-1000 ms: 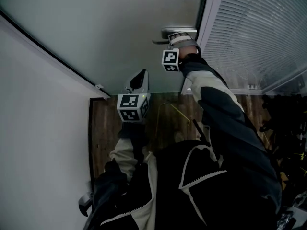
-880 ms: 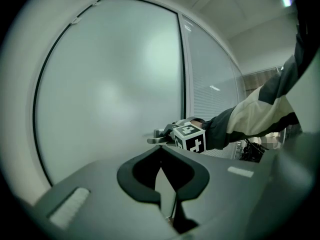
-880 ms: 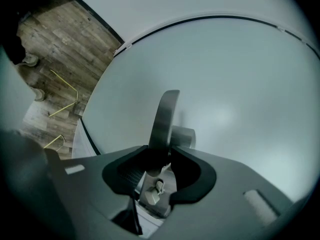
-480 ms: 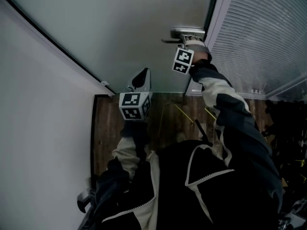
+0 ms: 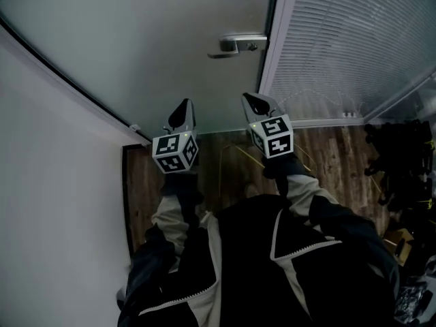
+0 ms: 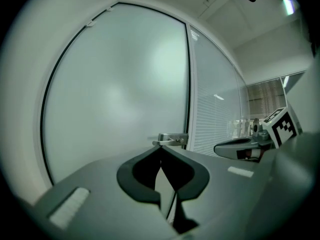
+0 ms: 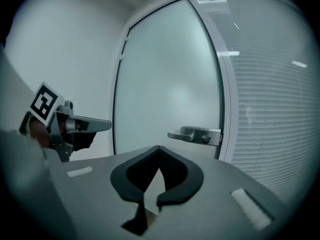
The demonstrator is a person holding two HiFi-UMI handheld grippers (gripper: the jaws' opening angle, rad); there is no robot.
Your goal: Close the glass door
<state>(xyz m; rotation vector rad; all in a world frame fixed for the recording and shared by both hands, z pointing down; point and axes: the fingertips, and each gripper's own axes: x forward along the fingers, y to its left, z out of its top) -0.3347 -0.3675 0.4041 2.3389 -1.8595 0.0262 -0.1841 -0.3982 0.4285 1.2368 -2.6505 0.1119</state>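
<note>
Frosted glass door (image 5: 157, 39) flush against its frame (image 5: 274, 53), lever handle (image 5: 235, 44) at its right edge, left gripper (image 5: 184, 105) and right gripper (image 5: 249, 98) side by side short of it — both pinched together, empty

The head view looks from the person's head steeply down, past the jacket (image 5: 252, 264) to the wooden floor (image 5: 225, 159). The left hand-held gripper (image 5: 182, 113) and the right hand-held gripper (image 5: 257, 103) sit mid-frame, and the glass door (image 5: 150, 39) is foreshortened above them. The left gripper view rides on its hand-held gripper and faces roughly level along the jaws, near the door. The right gripper view does the same from just to the right. All three share the door, its door handle (image 5: 235, 44) and the slatted panel (image 5: 340, 46). Each gripper view also catches the other hand-held gripper at its edge.
</note>
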